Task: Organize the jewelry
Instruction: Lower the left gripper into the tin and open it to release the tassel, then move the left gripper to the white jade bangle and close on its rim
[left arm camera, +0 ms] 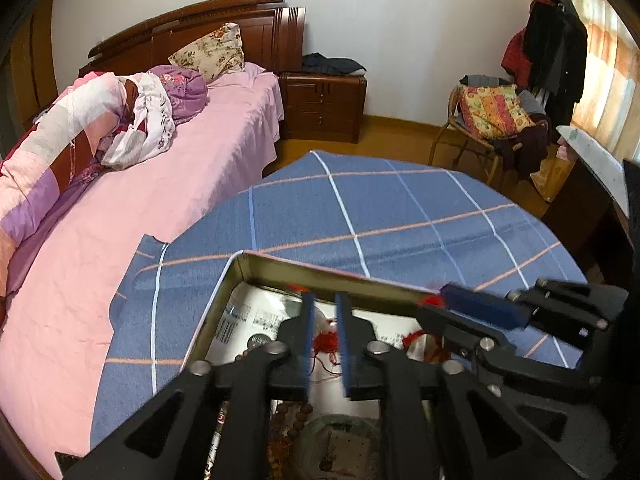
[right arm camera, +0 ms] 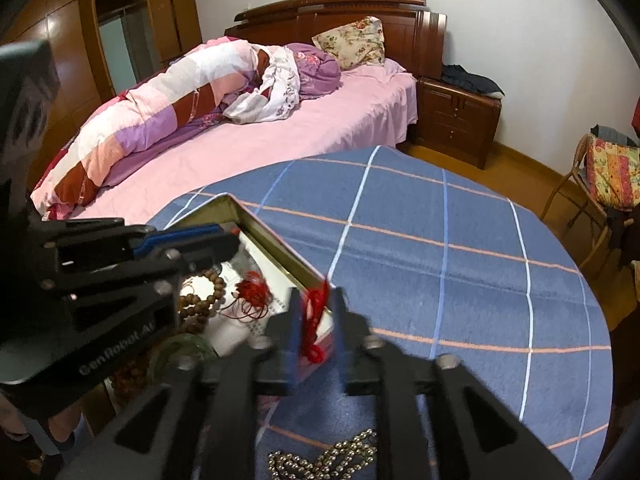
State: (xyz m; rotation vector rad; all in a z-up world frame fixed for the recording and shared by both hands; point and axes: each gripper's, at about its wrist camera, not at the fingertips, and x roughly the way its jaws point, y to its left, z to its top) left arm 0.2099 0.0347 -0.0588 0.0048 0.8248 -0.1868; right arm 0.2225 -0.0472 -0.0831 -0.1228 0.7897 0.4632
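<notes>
Left gripper: jaws slightly spread over the tin, red cord loose between them, apparently released inside | Right gripper: jaws parted, red cord draped over the tin's near-right rim | Bead chain: on blanket, near edge, awaiting sorting

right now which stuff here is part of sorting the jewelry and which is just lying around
Part of the job:
- metal tin
- red cord
- wooden bead strand
- metal bead chain
- green glass piece

Just lying about:
- quilt on the bed
- floral pillow
- clothes on the chair
- nightstand
</notes>
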